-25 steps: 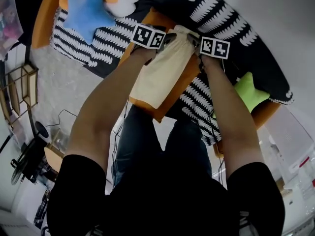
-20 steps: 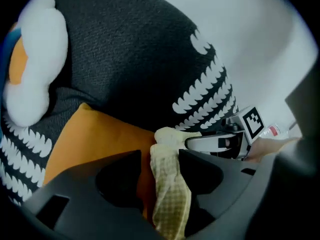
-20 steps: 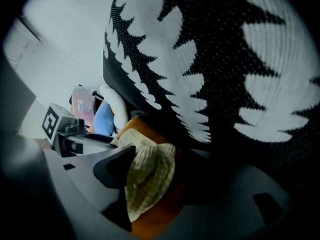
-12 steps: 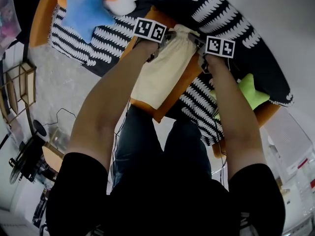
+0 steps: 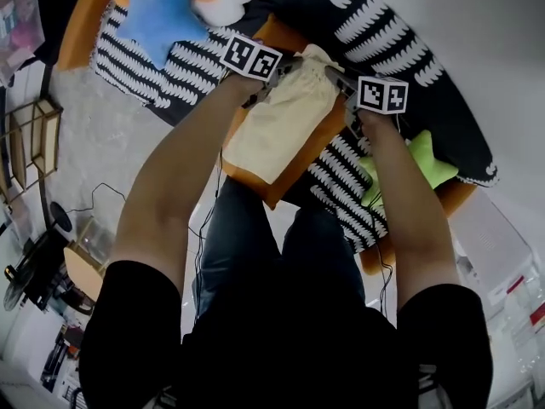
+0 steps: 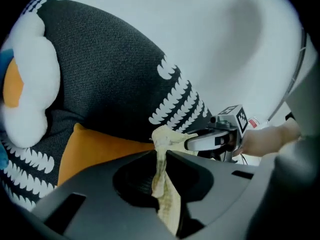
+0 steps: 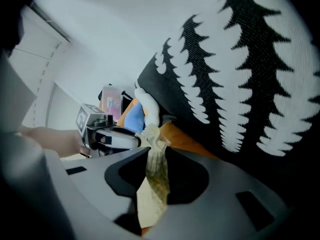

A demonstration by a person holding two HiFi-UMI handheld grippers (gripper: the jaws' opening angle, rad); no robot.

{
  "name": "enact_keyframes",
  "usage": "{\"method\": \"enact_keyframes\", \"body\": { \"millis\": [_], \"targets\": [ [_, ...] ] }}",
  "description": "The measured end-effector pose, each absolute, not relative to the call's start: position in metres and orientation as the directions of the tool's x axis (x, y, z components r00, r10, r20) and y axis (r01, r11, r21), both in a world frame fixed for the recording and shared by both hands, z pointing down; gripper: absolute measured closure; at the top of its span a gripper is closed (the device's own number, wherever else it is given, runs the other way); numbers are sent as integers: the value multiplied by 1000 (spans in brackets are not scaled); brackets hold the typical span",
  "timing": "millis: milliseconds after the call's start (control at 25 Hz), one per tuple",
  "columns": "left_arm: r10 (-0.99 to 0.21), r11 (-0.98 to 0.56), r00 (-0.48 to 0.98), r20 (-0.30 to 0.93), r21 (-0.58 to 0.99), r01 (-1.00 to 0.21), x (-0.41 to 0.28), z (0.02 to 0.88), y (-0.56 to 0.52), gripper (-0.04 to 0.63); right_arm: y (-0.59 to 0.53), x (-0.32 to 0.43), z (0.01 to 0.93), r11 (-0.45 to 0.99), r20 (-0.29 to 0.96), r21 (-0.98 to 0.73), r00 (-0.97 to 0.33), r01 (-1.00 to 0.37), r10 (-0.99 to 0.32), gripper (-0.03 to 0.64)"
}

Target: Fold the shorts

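The cream shorts (image 5: 277,130) lie on an orange cushion (image 5: 300,170) in front of the person. Their long axis runs away from the person, with the far end leaning to the right. They already look like a narrow strip, so a lengthwise fold seems done. Bringing the far end over to the near end appears still to come. The left gripper (image 6: 160,156) and right gripper (image 7: 155,156) have just been closing, and each now pinches a far corner of the cloth.

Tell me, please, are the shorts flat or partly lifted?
Partly lifted: left tongs and right tongs, having just closed, pinch the shorts' bunched far end; the rest lies on the cushion.
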State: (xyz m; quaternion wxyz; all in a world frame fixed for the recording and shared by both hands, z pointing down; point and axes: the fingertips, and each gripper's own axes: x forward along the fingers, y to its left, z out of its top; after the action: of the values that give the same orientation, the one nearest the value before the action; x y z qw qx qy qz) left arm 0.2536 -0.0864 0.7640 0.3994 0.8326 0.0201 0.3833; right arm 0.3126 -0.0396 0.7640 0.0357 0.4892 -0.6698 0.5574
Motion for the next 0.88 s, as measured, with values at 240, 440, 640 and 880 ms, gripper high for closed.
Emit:
{"method": "enact_keyframes", "body": {
  "millis": [240,440,640,880],
  "targets": [
    [324,-755,721,612,626,-193,229,725,-84,523,-31,286,720,9,581,-682,-550,-731,-600,525],
    [315,-788,745,588,600,-141,197,706,-60,523,-10,256,697,113,582,-623,-556,-774,-594,526],
    [302,-815,754,583,569,-113,170,683,-39,523,6,231,667,211,572,-572,-570,-793,-590,528],
    [266,-853,732,627,507,-125,116,684,-18,525,25,171,658,351,560,-503,-607,-790,-564,531]
  ]
}}
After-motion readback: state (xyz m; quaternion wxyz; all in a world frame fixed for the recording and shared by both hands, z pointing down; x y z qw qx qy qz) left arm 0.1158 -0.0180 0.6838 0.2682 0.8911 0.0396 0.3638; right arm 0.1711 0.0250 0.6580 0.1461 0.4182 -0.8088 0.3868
